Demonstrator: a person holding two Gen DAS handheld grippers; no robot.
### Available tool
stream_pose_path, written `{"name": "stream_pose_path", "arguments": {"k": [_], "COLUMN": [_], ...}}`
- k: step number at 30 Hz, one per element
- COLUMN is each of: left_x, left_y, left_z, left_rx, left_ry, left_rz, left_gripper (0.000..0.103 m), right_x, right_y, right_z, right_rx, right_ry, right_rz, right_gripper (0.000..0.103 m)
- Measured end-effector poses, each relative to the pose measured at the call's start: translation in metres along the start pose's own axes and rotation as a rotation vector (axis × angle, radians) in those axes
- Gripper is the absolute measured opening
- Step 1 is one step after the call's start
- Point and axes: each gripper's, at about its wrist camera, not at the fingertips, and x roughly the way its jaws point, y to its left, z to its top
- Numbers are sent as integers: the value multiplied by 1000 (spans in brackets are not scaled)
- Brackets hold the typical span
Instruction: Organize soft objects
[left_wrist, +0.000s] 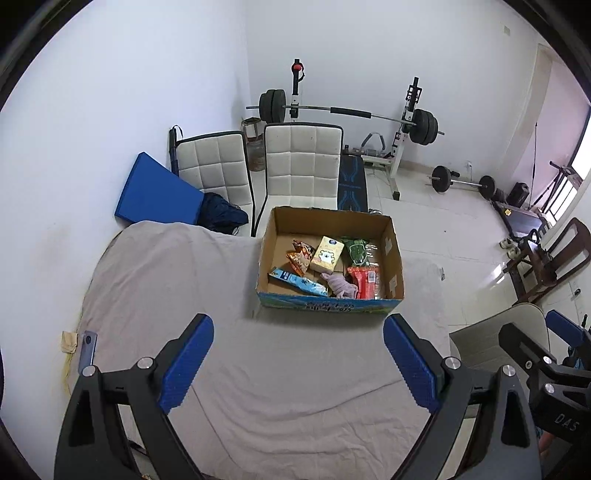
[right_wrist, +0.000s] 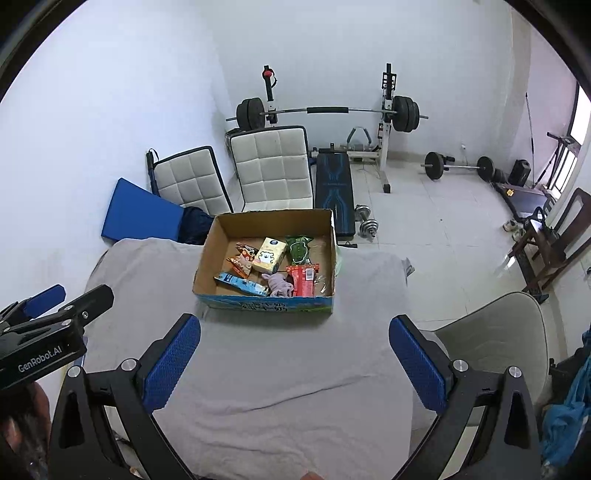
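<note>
**Both tools hang open over cloth-covered table, soft goods gathered in cardboard box**

The left tool (left_wrist: 298, 363) hovers above a table (left_wrist: 280, 387) draped in a pale grey cloth, its blue-padded fingers (left_wrist: 186, 363) spread wide with nothing between them. The right tool (right_wrist: 294, 363) hangs beside it in the same attitude, jaws wide apart and empty, over the near part of the cloth.

At the far side of the table stands an open cardboard box (left_wrist: 393, 266), its near wall printed in blue and green. Inside lie the soft objects: a yellow tissue pack (left_wrist: 325, 254) with a bear face toward the far middle, an orange snack bag (left_wrist: 300, 256) just left of it, a green packet (left_wrist: 355, 250) to its right, a red packet (left_wrist: 364, 282) at the near right, a pale purple cloth (left_wrist: 341, 286) bunched against the red packet's left side, and a light-blue packet (left_wrist: 299, 282) lying slantwise along the near left wall.

Beyond the table, two white quilted chairs (left_wrist: 303, 162) face the camera, with a blue mat (left_wrist: 155, 192) leaning at the left wall. A barbell rack (left_wrist: 347, 114) stands against the far wall, and a loose barbell (left_wrist: 463, 182) rests on the tiled floor to the right. A beige chair (right_wrist: 491, 332) sits at the table's near right corner.
</note>
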Motion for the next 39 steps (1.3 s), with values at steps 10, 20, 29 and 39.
{"name": "stream_pose_path", "arguments": {"k": [10, 20, 29, 39], "left_x": [0, 15, 39, 52], "left_y": [-6, 2, 6, -1], "left_z": [-4, 12, 18, 19], "left_rx": [21, -8, -13, 15], "left_ry": [-12, -61, -66, -40], "left_rz": [-4, 39, 66, 77], "left_gripper": [96, 103, 103, 103], "right_x": [7, 35, 57, 77], "right_y": [-2, -2, -2, -4], "right_z": [3, 23, 37, 45], "right_rx": [-5, 6, -4, -15], "right_ry": [1, -34, -36, -27], "right_rz": [-26, -67, -93, -103], "right_gripper": [103, 103, 103, 103]}}
